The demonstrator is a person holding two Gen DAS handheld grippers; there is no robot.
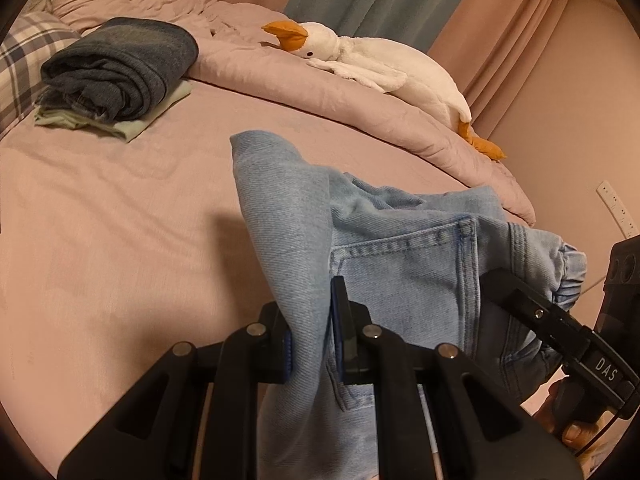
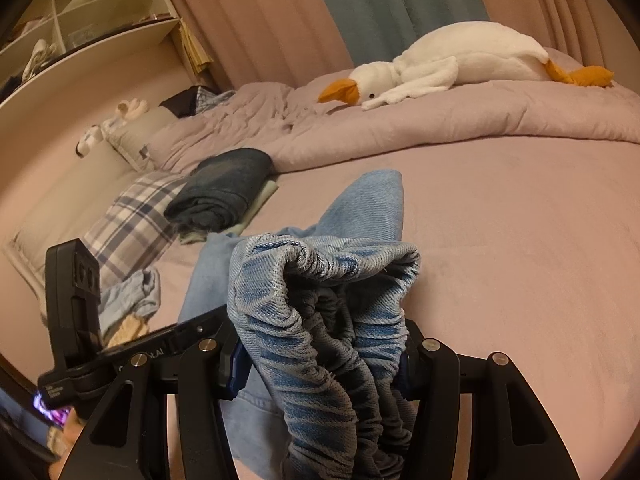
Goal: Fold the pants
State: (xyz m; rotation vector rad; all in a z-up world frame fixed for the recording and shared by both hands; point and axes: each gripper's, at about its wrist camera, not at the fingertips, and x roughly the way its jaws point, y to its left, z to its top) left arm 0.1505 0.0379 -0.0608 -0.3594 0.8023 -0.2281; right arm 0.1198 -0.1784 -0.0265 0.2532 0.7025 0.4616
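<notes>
Right now your light blue jeans (image 1: 400, 264) hang lifted above the pink bed sheet (image 1: 112, 216), stretched between your two grippers. Your left gripper (image 1: 310, 344) has its jaws nearly closed, pinching a thin fold of denim that stands up past the fingertips, with the stitched back pocket just to the right of it. Your right gripper (image 2: 320, 364) has its jaws about half apart, clamped on the bunched elastic waistband (image 2: 320, 300), which fills the gap between the pads and spills over them. Beyond the jeans, on the sheet toward the plaid pillow (image 2: 132, 220), lies a folded dark blue garment (image 1: 120, 68) on a pale green one. Farther behind the jeans, a white plush goose (image 1: 380, 60) rests on the rumpled pink duvet (image 2: 440, 120).
</notes>
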